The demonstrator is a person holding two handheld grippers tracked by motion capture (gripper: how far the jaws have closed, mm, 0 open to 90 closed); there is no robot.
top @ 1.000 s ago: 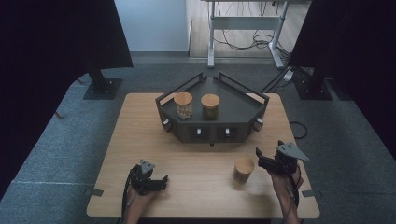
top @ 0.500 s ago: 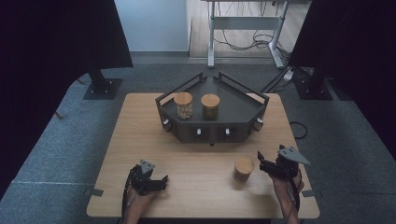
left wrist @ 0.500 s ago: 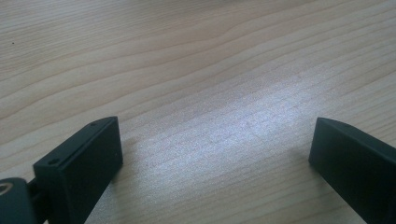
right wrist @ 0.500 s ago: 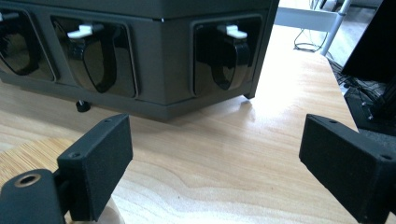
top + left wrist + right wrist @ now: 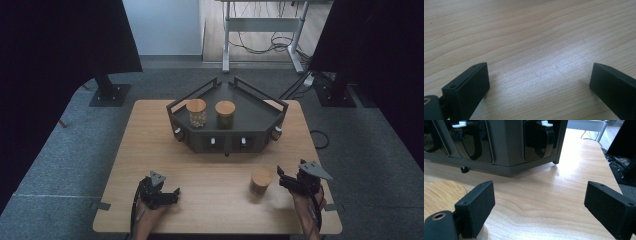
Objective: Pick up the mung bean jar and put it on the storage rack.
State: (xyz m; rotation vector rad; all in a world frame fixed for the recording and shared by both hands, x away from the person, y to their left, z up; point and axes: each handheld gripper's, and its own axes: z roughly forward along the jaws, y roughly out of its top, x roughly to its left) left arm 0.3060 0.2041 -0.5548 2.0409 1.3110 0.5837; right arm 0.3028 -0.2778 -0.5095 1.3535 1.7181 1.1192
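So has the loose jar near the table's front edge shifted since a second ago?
No. The jar keeps its spot relative to the dark rack; the right tool sits open beside it, not touching.

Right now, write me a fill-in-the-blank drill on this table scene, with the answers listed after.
1. The number of jars standing on the dark rack is ____.
2. The lone jar on the table stands nearest the ____ gripper.
3. The left gripper has its jaws ____, with nothing between them.
4. Every jar lid is made of ____.

Missing words: two; right; open; wood
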